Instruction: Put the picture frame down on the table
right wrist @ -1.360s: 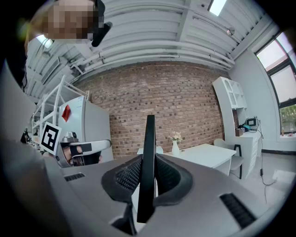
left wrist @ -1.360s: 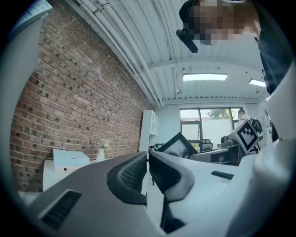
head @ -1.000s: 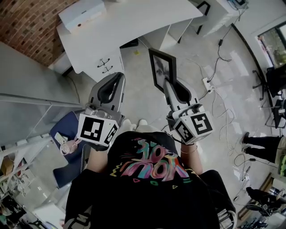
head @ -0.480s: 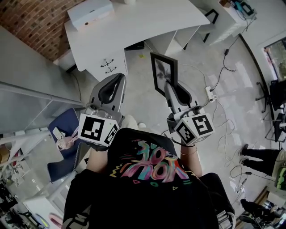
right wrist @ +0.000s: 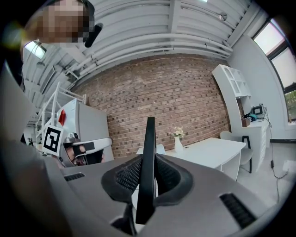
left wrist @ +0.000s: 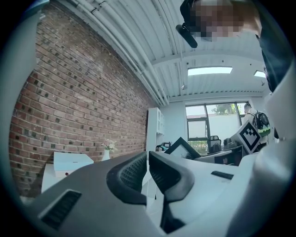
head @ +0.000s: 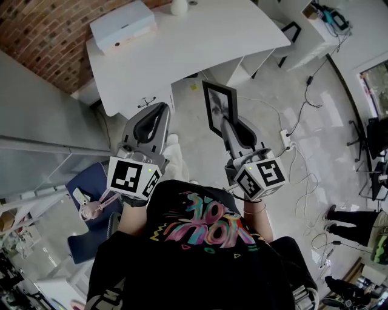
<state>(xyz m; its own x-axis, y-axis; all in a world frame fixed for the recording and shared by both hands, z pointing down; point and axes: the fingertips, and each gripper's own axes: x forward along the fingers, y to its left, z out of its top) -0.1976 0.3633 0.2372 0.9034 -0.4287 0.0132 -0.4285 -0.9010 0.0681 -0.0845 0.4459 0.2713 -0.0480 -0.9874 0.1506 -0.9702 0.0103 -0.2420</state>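
Observation:
The black picture frame (head: 219,108) stands upright over the floor, and my right gripper (head: 225,120) is shut on its lower edge. In the right gripper view the frame (right wrist: 149,134) shows edge-on, squeezed between both pads. My left gripper (head: 159,112) is level beside it to the left, shut with nothing in it; its pads (left wrist: 138,167) meet at the tips. The white table (head: 200,45) lies just ahead of both grippers. From the left gripper view a corner of the frame (left wrist: 181,148) shows at the right.
On the table stand a white box (head: 121,24) at the left and a small vase (head: 179,6) at the far edge. A drawer unit (head: 148,97) sits under the table's near corner. A power strip and cables (head: 285,136) lie on the floor at the right. A blue chair (head: 91,181) is at my left.
Both grippers and the held frame have moved forward toward the table, which now sits nearer and fuller in the head view. The grip on the frame is unchanged.

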